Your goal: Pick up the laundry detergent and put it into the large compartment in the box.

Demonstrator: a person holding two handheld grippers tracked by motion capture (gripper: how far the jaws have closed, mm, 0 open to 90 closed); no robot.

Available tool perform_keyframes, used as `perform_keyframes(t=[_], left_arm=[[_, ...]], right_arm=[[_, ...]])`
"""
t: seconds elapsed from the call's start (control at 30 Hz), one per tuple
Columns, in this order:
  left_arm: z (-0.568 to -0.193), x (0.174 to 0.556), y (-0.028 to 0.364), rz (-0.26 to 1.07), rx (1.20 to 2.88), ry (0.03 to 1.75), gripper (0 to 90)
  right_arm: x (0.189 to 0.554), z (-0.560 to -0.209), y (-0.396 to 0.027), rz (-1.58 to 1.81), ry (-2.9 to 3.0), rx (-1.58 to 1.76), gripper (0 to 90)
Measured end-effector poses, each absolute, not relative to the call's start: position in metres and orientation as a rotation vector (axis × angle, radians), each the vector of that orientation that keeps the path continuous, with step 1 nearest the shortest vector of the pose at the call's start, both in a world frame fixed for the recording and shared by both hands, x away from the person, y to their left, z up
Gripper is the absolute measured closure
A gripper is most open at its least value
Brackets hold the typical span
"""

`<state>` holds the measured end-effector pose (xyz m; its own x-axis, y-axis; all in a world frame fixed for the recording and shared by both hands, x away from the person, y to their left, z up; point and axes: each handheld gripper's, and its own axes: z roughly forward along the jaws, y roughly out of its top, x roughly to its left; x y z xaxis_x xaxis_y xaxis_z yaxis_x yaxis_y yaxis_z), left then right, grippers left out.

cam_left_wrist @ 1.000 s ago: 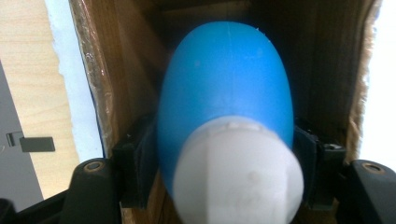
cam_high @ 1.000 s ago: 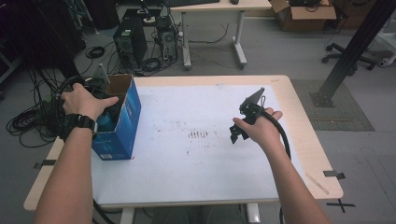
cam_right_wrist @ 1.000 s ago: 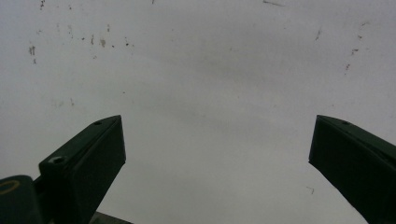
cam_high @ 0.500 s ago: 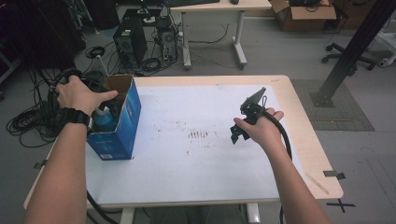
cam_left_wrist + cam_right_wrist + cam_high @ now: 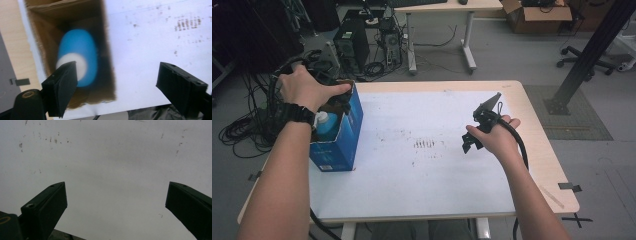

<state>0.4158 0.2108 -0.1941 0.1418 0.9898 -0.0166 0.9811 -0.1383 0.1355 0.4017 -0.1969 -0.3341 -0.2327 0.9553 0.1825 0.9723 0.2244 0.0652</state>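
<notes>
Above the blue box with its bottle: left gripper, jaws just opening, empty; right gripper well apart, jaws wide, empty.

Box walls hem bottle — top open; white mat bare, free passage.

The left hand has lifted toward the upper left of the frame, above the box. The left gripper has just been opening, nothing between its jaws. The blue bottle, blurred, seems to lie loose inside.
</notes>
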Motion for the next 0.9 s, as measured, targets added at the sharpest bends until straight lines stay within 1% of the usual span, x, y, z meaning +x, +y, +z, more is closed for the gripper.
perform_keyframes(t=[0.33,0.73,0.9], left_arm=[[-0.193,0.413,0.167,0.107,2.333,1.895,14.7],[-0.209,0.413,0.114,0.063,2.418,1.787,12.5],[-0.212,0.413,0.100,0.069,2.439,1.756,8.2]], right_arm=[[0.397,-0.334,-0.206,-0.261,-2.373,-1.889,3.9],[0.391,-0.332,-0.214,-0.278,-2.366,-1.891,3.9],[0.389,-0.333,-0.220,-0.281,-2.362,-1.901,3.9]])
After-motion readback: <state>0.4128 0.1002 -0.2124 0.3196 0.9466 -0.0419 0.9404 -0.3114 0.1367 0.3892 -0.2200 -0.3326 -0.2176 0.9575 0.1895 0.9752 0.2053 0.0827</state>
